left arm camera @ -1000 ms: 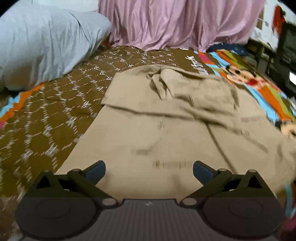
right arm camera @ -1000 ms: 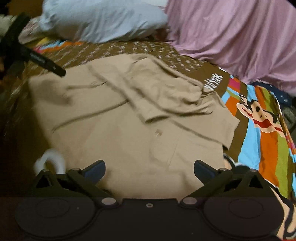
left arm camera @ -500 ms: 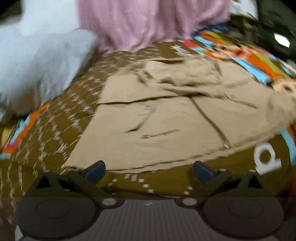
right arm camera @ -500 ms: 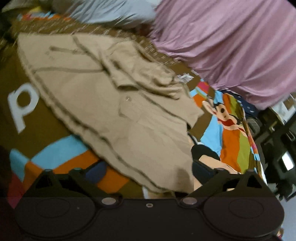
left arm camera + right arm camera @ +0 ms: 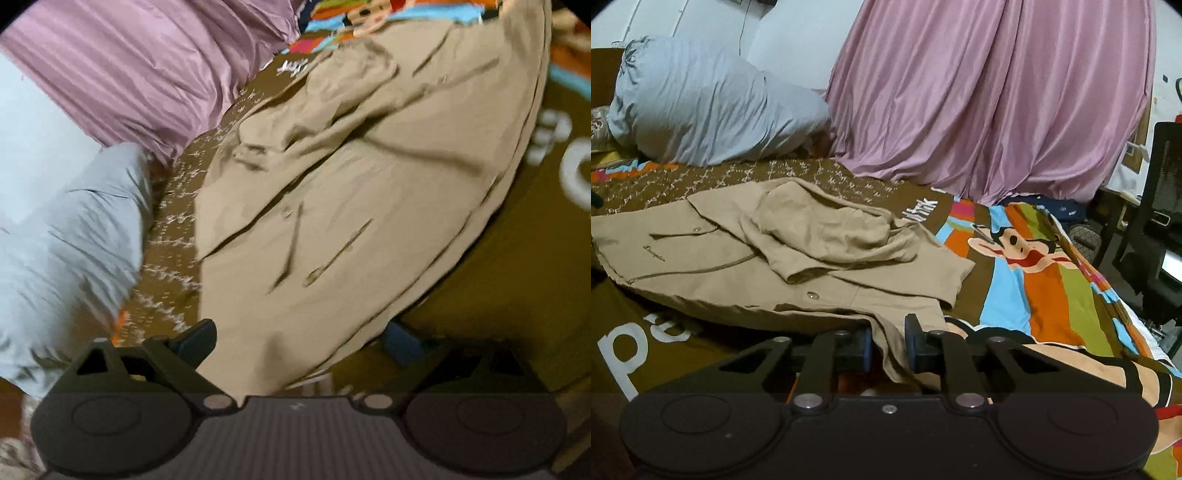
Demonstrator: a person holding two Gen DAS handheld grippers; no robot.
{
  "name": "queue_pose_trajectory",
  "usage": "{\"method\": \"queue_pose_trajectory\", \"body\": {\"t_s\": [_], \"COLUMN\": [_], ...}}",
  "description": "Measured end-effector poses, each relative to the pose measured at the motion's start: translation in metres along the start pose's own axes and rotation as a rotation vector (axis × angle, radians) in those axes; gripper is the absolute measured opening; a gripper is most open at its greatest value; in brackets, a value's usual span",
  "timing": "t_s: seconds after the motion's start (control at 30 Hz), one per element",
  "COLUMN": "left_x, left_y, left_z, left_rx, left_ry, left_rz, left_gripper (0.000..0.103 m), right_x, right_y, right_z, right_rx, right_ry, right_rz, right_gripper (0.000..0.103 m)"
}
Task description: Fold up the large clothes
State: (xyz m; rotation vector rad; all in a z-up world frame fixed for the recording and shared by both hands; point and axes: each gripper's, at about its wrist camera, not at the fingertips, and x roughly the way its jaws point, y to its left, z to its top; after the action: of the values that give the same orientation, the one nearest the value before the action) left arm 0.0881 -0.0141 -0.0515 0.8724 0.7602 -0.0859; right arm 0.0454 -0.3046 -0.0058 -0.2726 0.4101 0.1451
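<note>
A large tan hooded jacket (image 5: 798, 254) lies spread on the bed, its hood bunched on top. My right gripper (image 5: 888, 345) has its jaws nearly closed around the jacket's near hem corner, with cloth between the pads. In the left wrist view the jacket (image 5: 351, 206) fills the middle of a tilted frame. My left gripper (image 5: 295, 339) is open, its fingers wide apart on either side of the jacket's near edge, and the cloth lies between them ungripped.
The bed has a brown patterned cover (image 5: 657, 339) and a colourful cartoon blanket (image 5: 1052, 280). A grey pillow (image 5: 701, 114) and a pink curtain (image 5: 990, 96) stand at the back. A black chair (image 5: 1160, 206) is at the right.
My right gripper has gone from wide open to nearly closed on the jacket's hem corner. My left gripper has swung and tilted to the jacket's left side and stays open.
</note>
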Motion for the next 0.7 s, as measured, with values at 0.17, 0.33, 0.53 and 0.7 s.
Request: {"method": "queue_pose_trajectory", "body": {"t_s": [0.17,0.33,0.53,0.7], "left_x": [0.016,0.023,0.028,0.007], "left_y": [0.038,0.057,0.054,0.066], "left_z": [-0.013,-0.021,-0.023,-0.022], "left_rx": [-0.071,-0.069,-0.018,-0.118], "left_ry": [0.074,0.101,0.116,-0.020], "left_rz": [0.016,0.065,0.050,0.111], "left_gripper": [0.094,0.081,0.008,0.001], "right_x": [-0.002,0.001,0.008,0.001], "right_y": [-0.006,-0.006,-0.006,-0.004], "right_z": [-0.001,-0.003,-0.007,-0.004], "right_rx": [0.036,0.043,0.044,0.045], "right_ry": [-0.010,0.018,0.081,0.058], "right_rz": [-0.019,-0.014,-0.029,-0.013], "right_gripper": [0.016,0.017,0.020,0.008]}}
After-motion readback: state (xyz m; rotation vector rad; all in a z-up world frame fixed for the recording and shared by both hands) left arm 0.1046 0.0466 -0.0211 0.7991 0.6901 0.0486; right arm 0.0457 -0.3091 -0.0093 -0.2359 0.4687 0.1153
